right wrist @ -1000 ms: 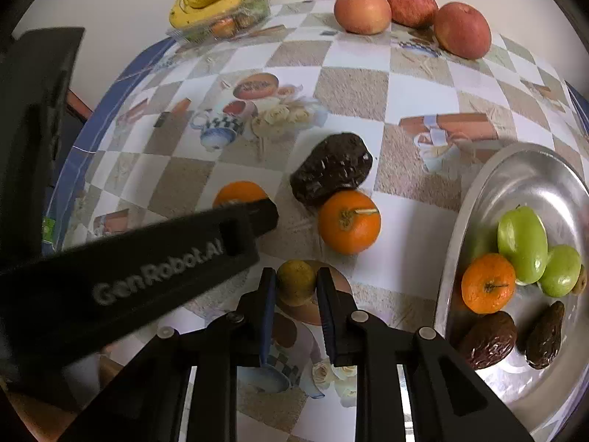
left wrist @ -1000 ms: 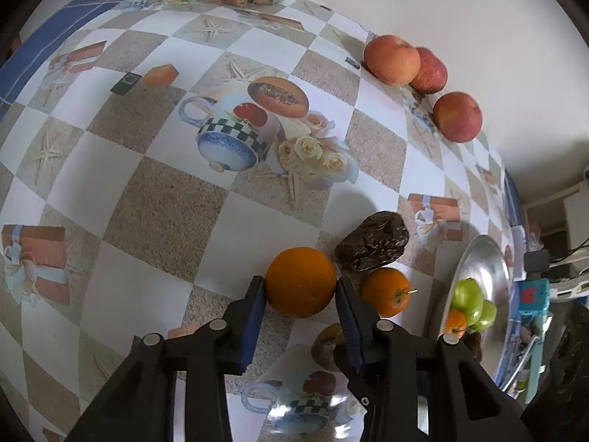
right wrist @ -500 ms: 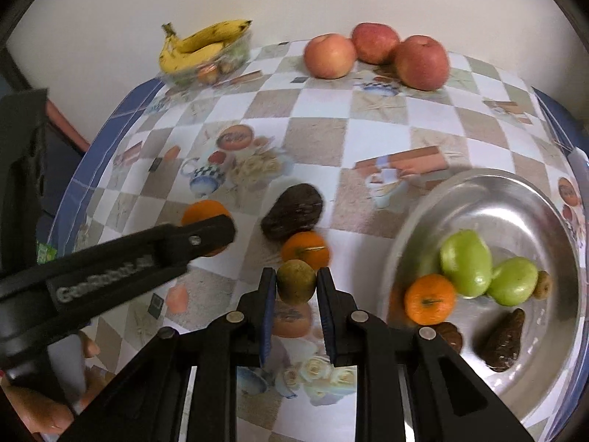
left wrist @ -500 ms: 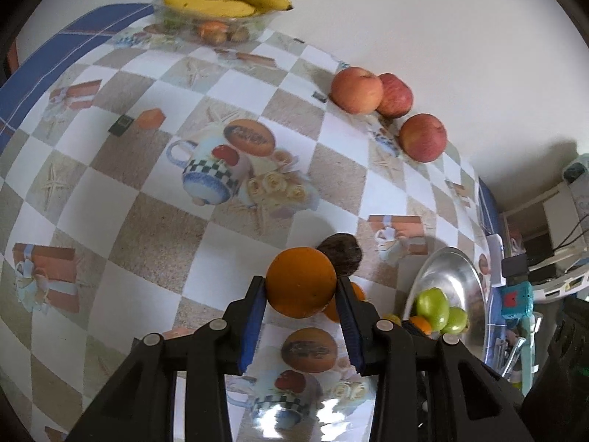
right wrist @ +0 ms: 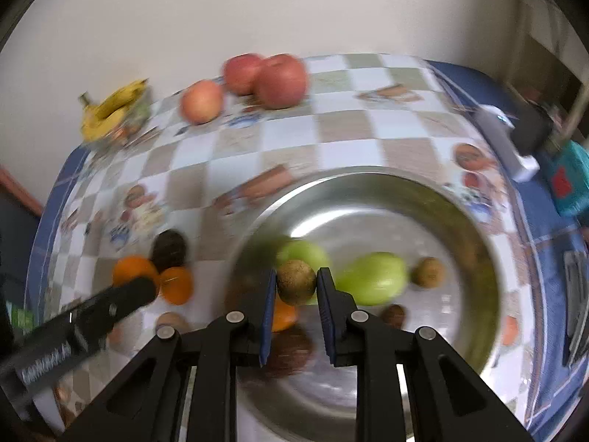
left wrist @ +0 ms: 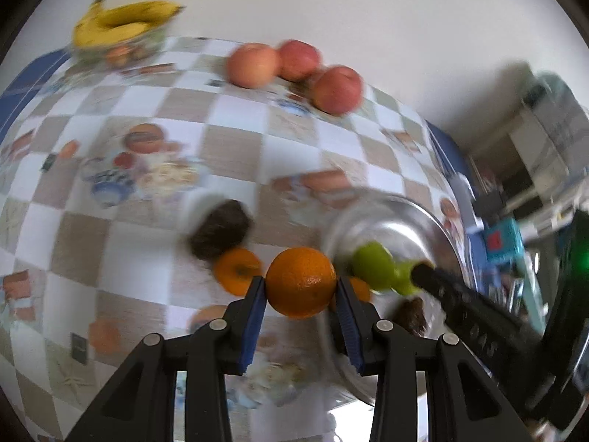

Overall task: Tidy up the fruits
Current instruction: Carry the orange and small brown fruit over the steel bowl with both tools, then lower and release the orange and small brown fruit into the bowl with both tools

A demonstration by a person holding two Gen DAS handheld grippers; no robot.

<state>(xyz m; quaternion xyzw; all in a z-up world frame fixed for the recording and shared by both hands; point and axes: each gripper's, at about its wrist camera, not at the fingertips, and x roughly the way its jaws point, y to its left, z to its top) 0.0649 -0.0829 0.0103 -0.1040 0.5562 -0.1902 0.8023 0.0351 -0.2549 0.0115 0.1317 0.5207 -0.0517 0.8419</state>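
My left gripper (left wrist: pixel 301 285) is shut on a large orange (left wrist: pixel 300 280), held in the air just left of the steel bowl (left wrist: pixel 434 221). My right gripper (right wrist: pixel 296 283) is shut on a small brown-green round fruit (right wrist: pixel 296 280), hanging over the steel bowl (right wrist: pixel 475 243). Inside the bowl lie green fruits (right wrist: pixel 371 278), a small orange (right wrist: pixel 283 318) and small brown fruits (right wrist: pixel 427 272). On the checkered cloth left of the bowl rest a small orange (left wrist: pixel 237 270) and a dark wrinkled fruit (left wrist: pixel 221 234). In the right wrist view the left gripper's arm (right wrist: pixel 73 331) crosses the lower left.
Three red apples (left wrist: pixel 294 70) sit at the far side of the table by the wall. A clear tray with bananas (left wrist: pixel 125 24) stands at the far left corner. Clutter and a teal box (left wrist: pixel 502 241) lie beyond the table's right edge.
Both grippers lifted their fruits off the cloth and carried them right toward the bowl. The right one now hangs over the bowl; the left has reached its left rim.
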